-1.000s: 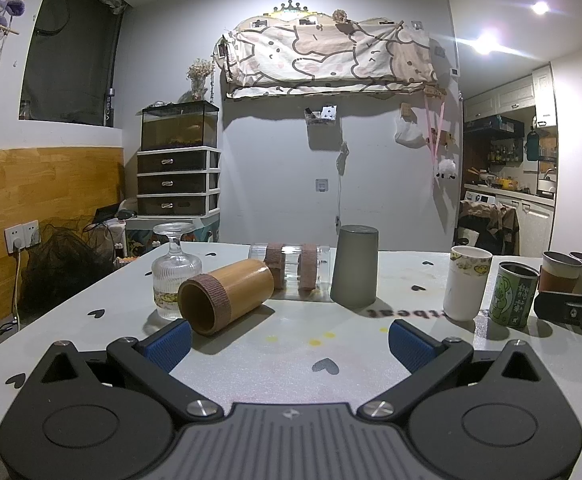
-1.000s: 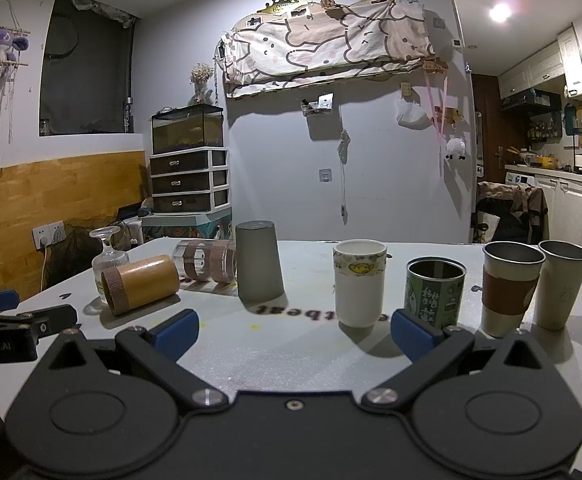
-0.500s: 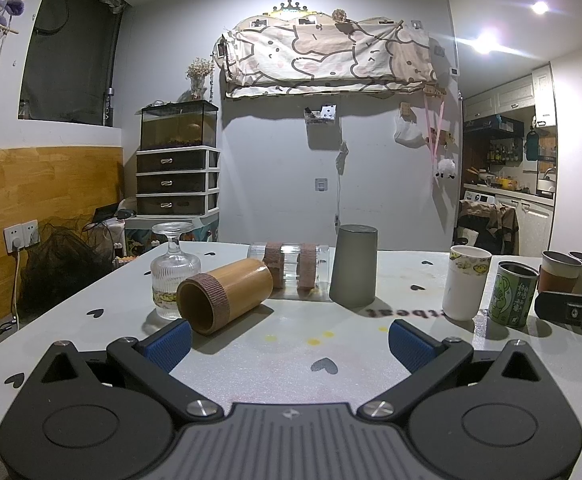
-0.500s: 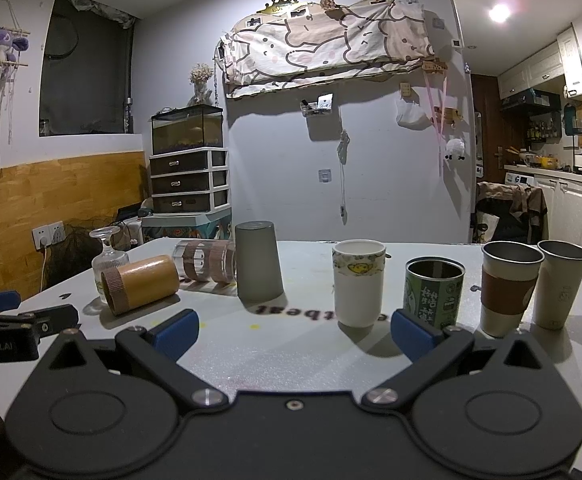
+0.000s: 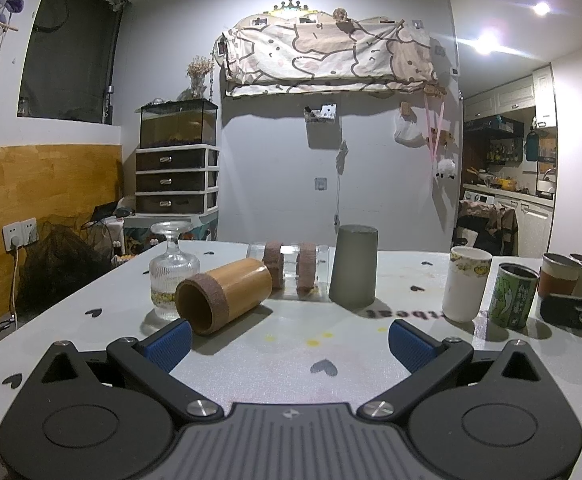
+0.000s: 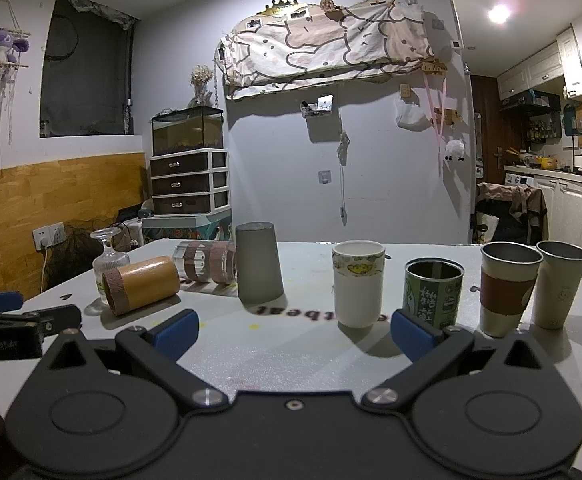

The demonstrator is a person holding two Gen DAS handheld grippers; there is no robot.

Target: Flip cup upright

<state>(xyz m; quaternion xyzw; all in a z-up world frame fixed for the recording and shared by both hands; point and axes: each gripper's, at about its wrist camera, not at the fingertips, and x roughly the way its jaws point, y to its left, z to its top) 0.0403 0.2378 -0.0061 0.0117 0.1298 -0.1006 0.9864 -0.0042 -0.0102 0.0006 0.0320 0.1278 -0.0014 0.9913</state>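
A grey cup [image 5: 353,266] stands upside down on the white table [image 5: 291,344]; it also shows in the right wrist view [image 6: 259,266]. A bamboo cup [image 5: 223,294] lies on its side, mouth toward me, also seen in the right wrist view [image 6: 141,284]. A clear cup with two brown bands [image 5: 291,270] lies on its side behind it. A stemmed glass [image 5: 172,276] stands inverted at the left. My left gripper [image 5: 289,342] is open and empty, short of the bamboo cup. My right gripper [image 6: 293,330] is open and empty in front of the upright cups.
Upright cups stand in a row at the right: a white cup [image 6: 358,282], a green can [image 6: 433,294], a brown-sleeved cup [image 6: 509,286] and a pale cup [image 6: 559,282]. The left gripper's side shows at the left edge [image 6: 11,326]. The table edge runs along the left.
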